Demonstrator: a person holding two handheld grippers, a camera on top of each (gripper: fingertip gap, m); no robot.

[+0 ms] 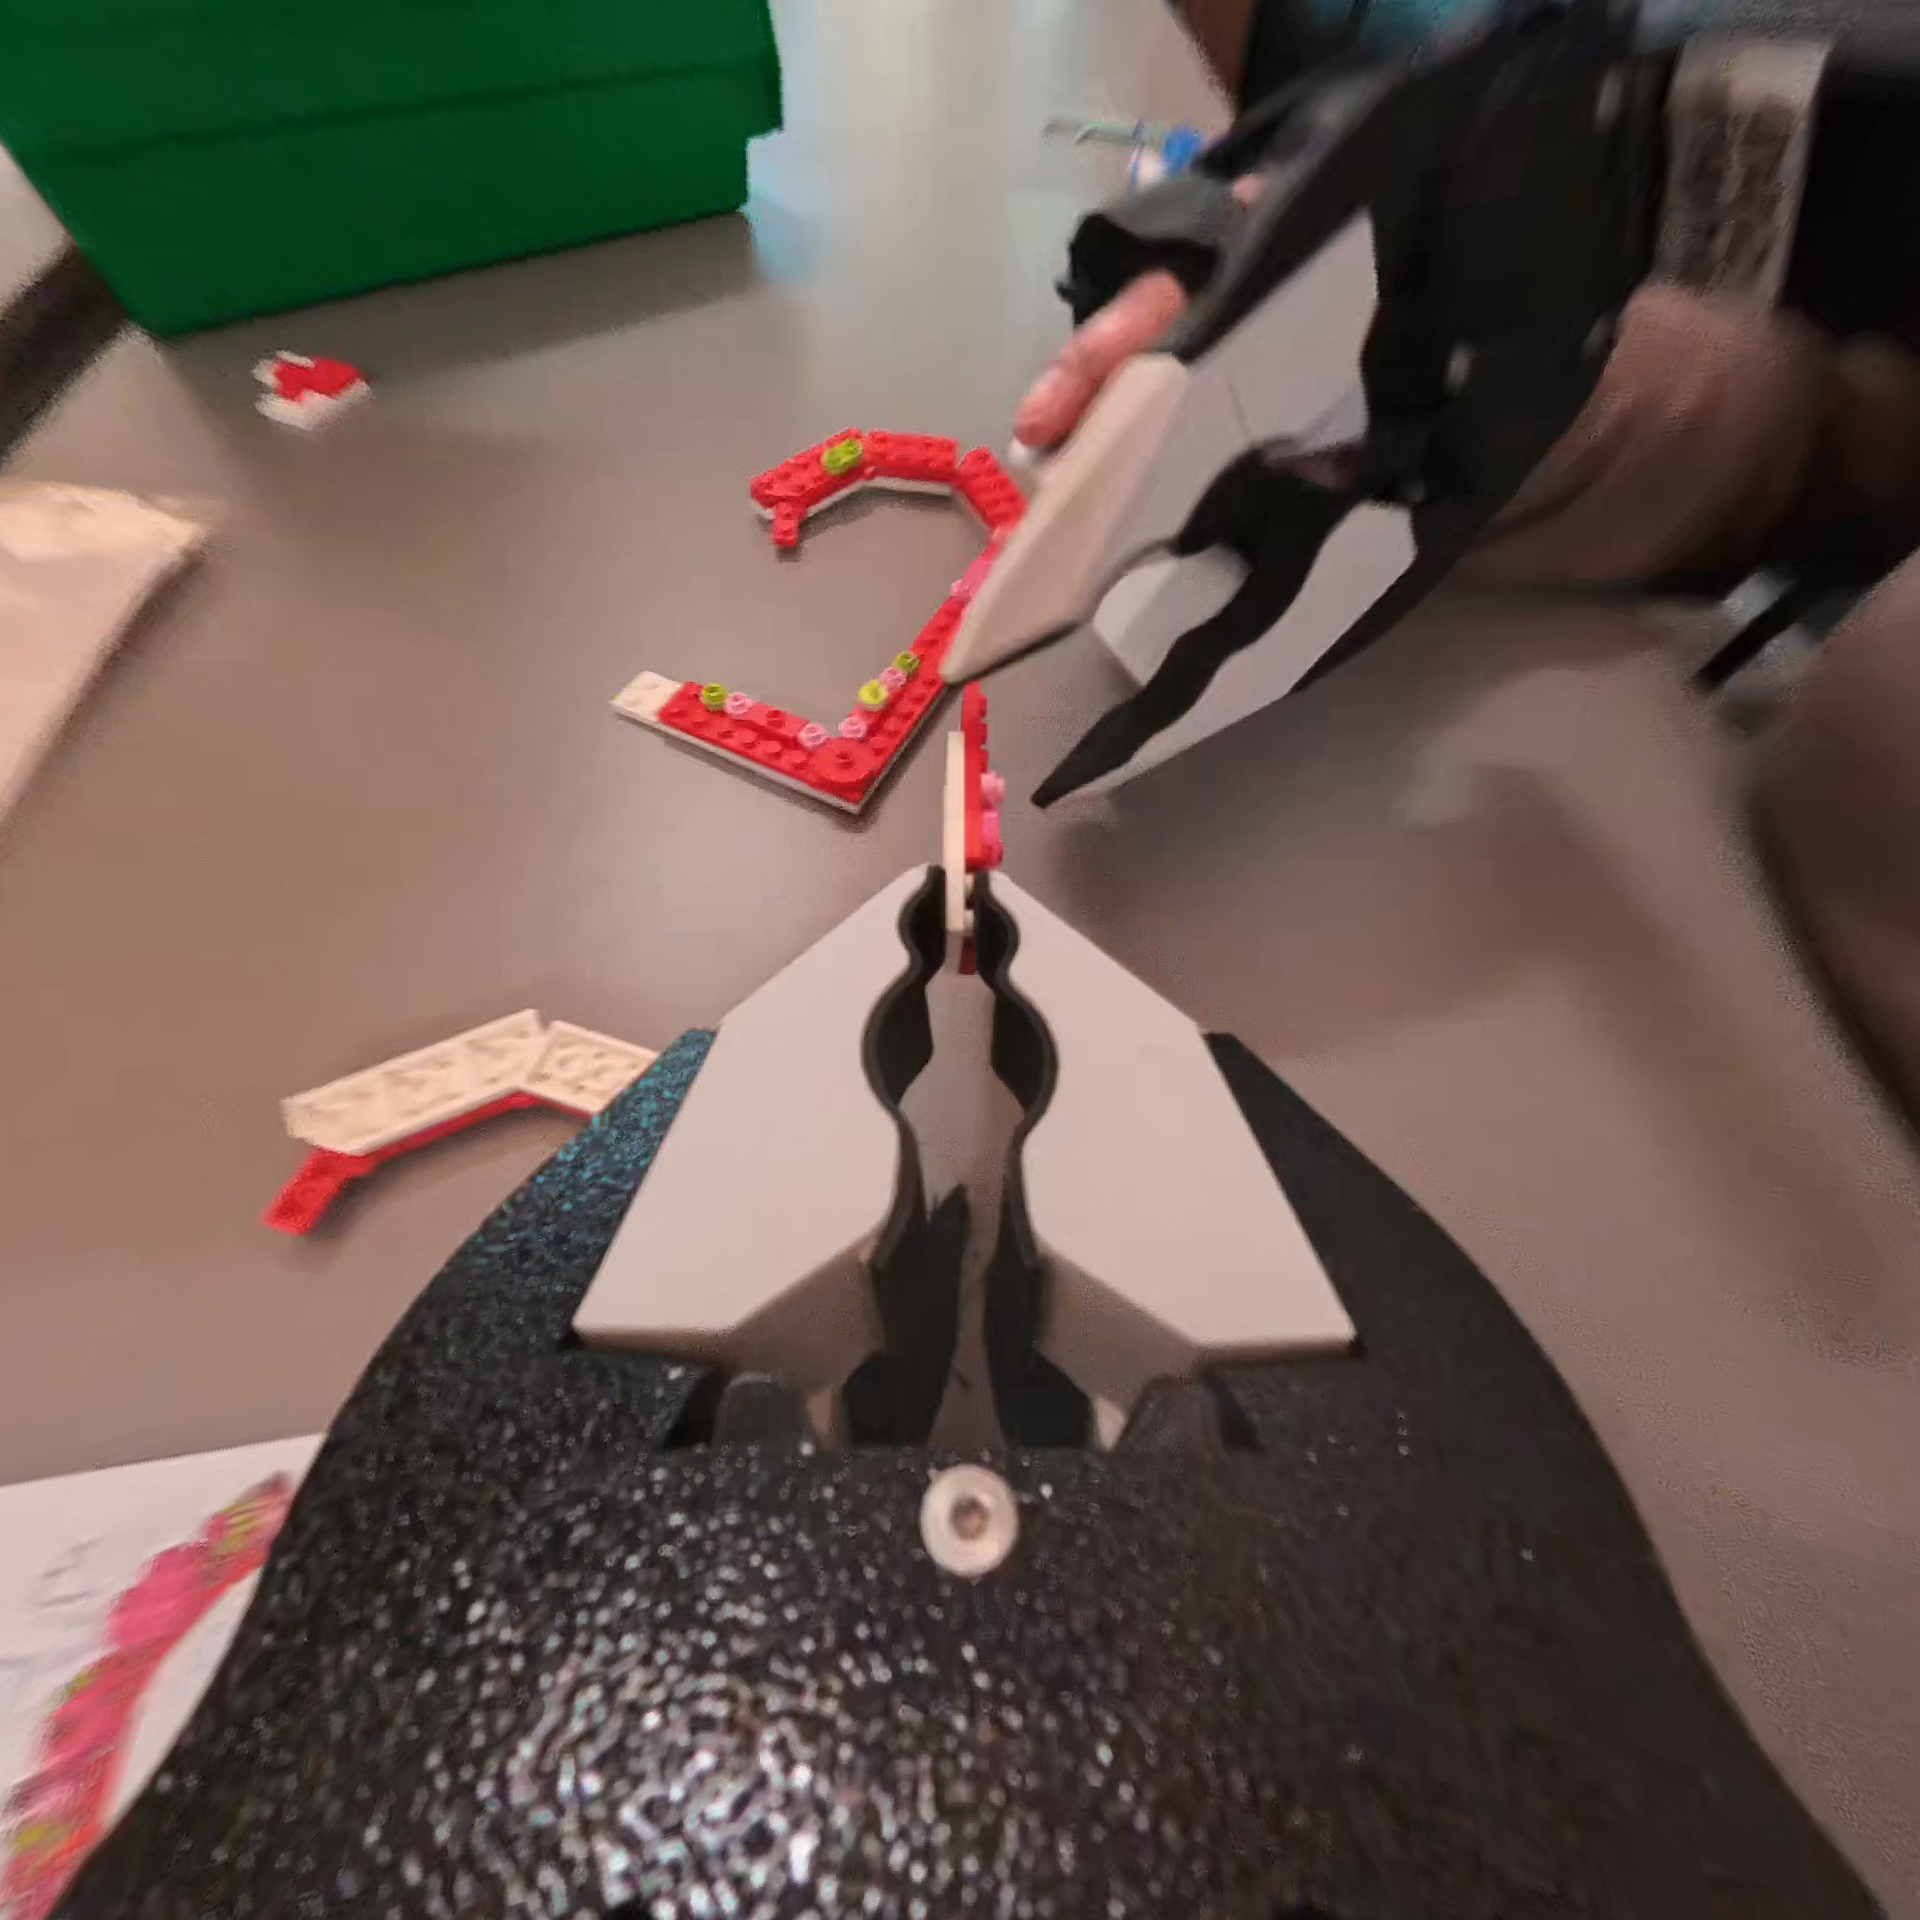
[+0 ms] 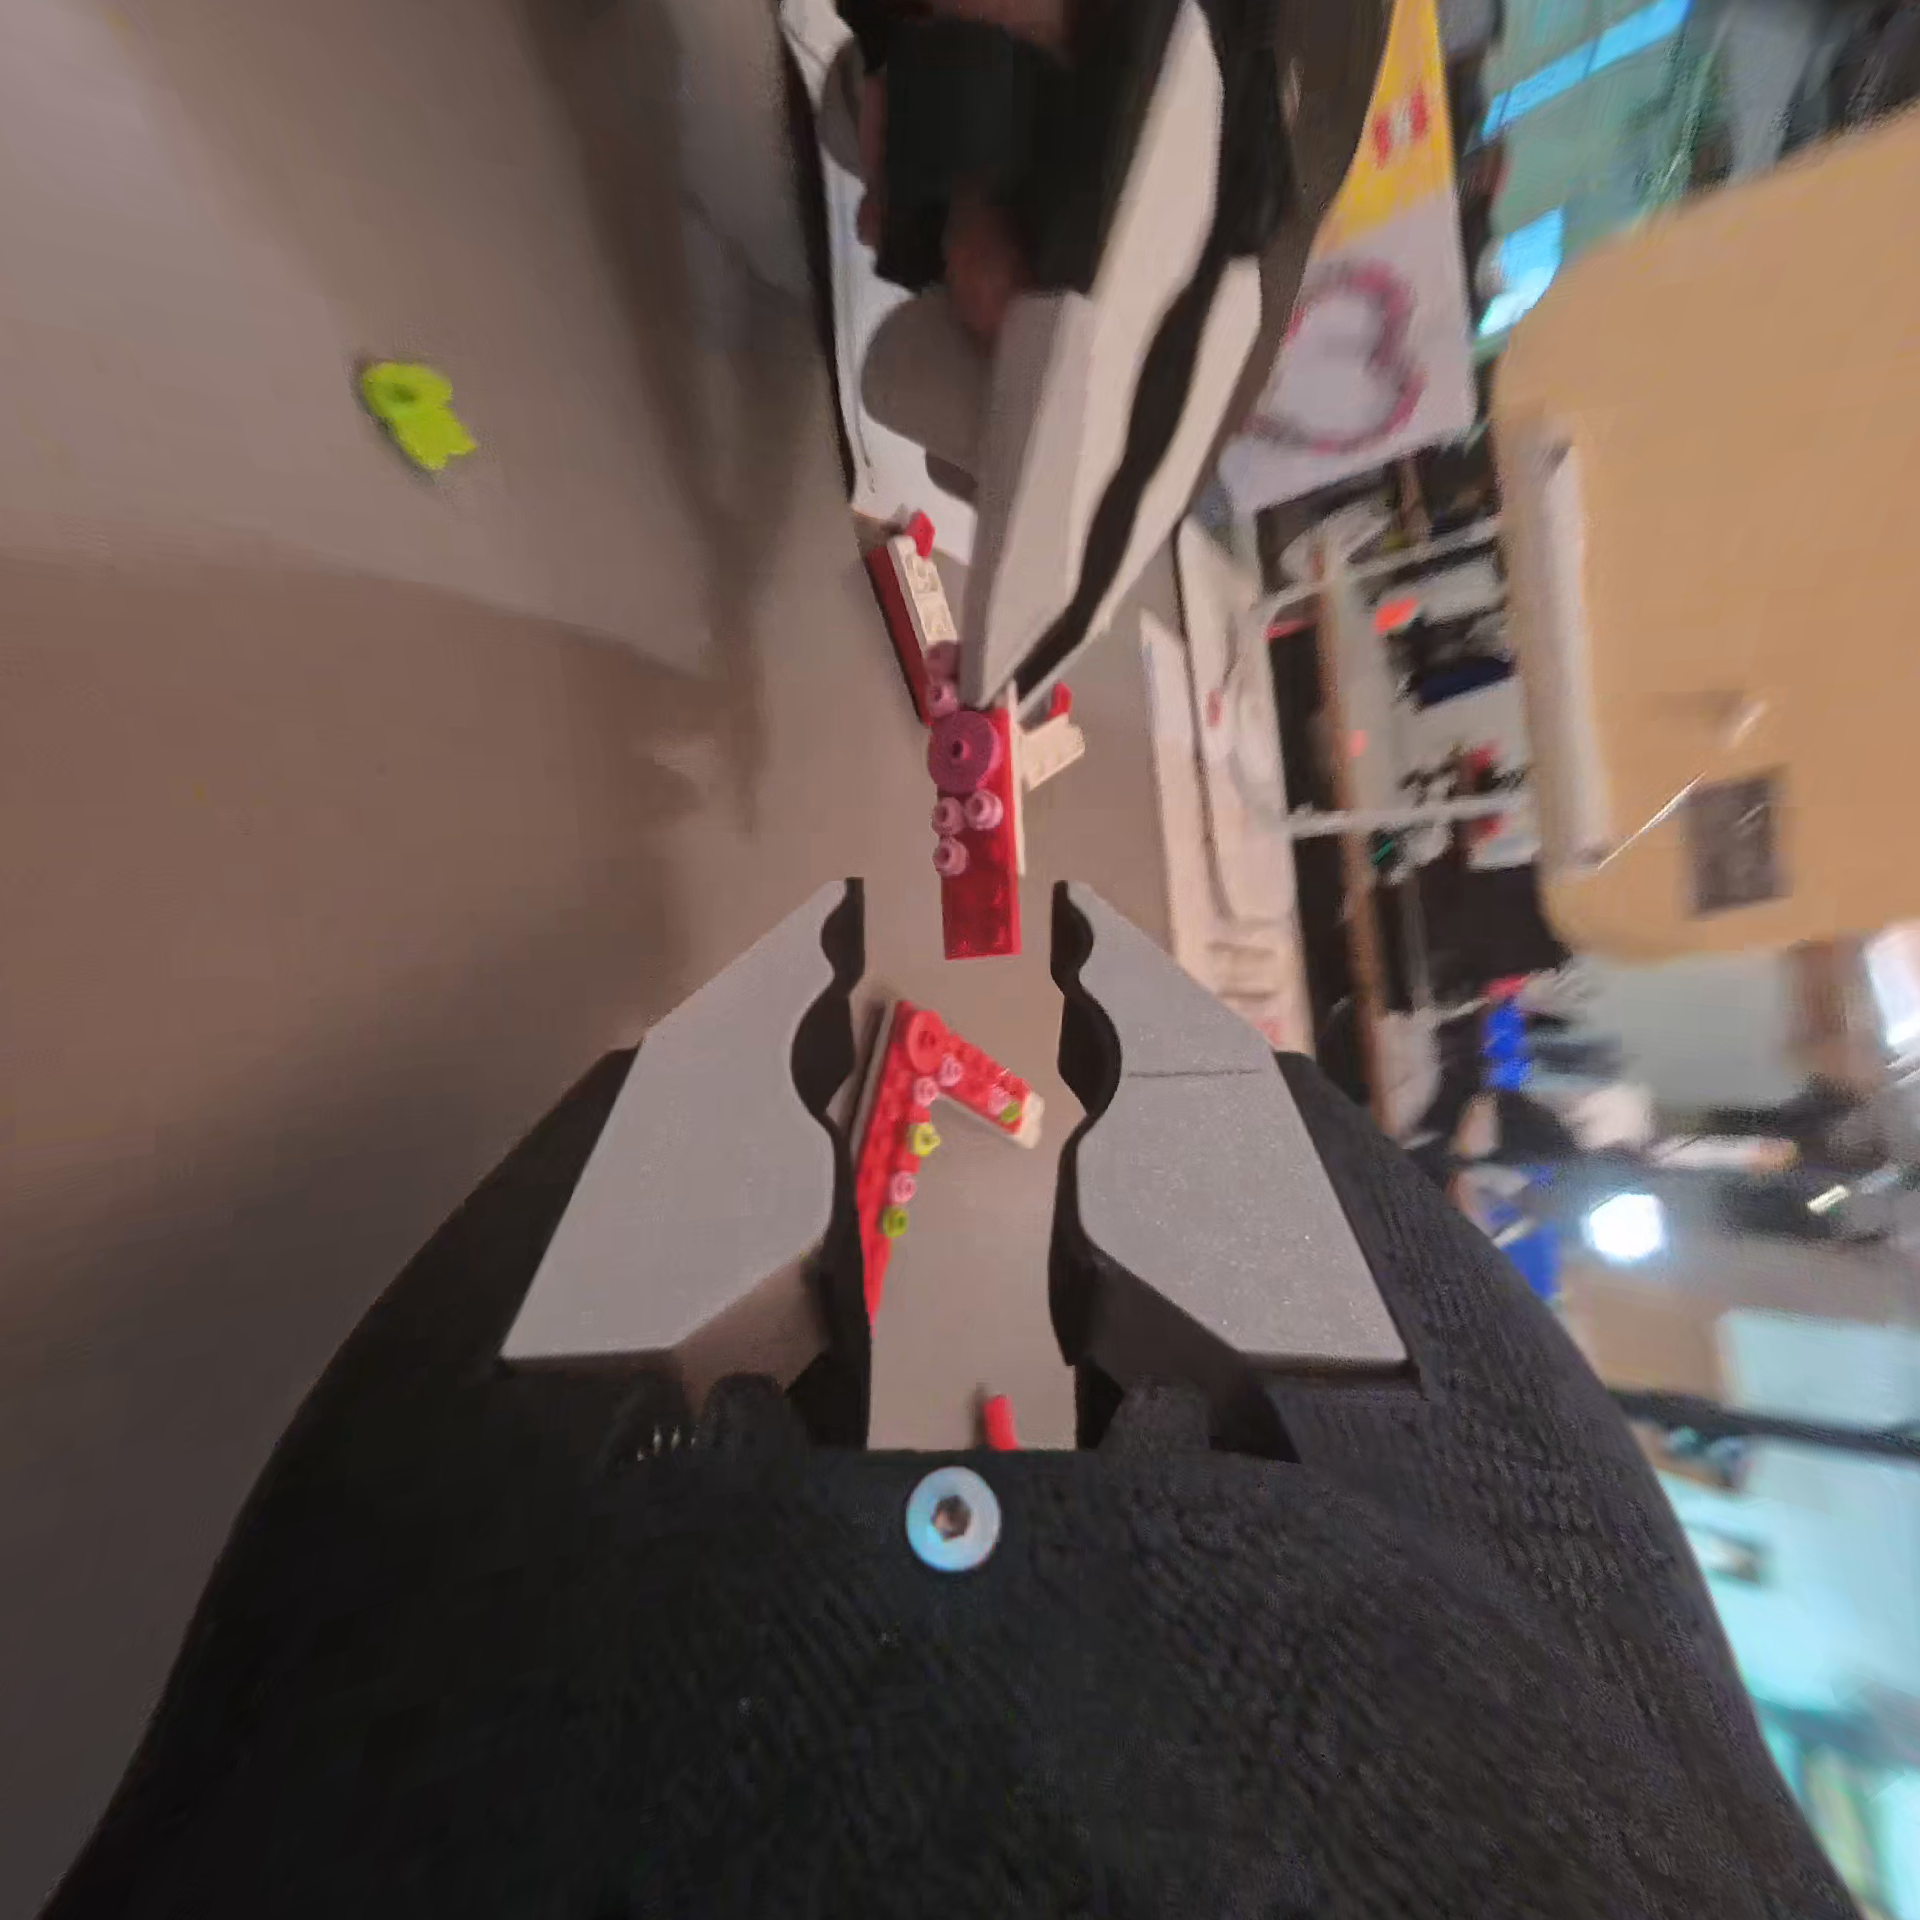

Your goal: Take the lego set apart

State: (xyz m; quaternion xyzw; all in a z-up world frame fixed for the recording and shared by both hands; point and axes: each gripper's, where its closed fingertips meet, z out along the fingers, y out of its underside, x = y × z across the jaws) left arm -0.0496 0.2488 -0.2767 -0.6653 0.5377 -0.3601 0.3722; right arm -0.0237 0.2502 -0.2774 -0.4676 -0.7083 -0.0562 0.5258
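Clamping a thin red-and-white lego strip [image 1: 964, 831], the left gripper [image 1: 958, 894] has its grey fingers [image 1: 810, 1101] clenched on the strip's near end; the strip stands on edge, long axis running straight ahead from the tips, white face left, red studded face right. Right gripper [image 1: 1003, 738] sits ahead and to the right, jaws spread, one grey tip just above the strip's far end. Ahead-left on the table [image 1: 1351, 1039]: big red hooked section [image 1: 883, 623]; nearer left, a white-and-red angled piece [image 1: 457, 1101]; far left, a green box [image 1: 395, 135].

Right wrist view, rolled sideways: right gripper [image 2: 956, 904] released, fingers [image 2: 686, 1143] apart, nothing between the pads. The strip [image 2: 982, 842] hangs just ahead of the tips, long axis pointing away, studs facing the camera, far end pinched by the left gripper [image 2: 987, 686]. A red angled piece [image 2: 925, 1122] lies on the table seen through the gap. A lime piece [image 2: 416, 410] sits well off left.
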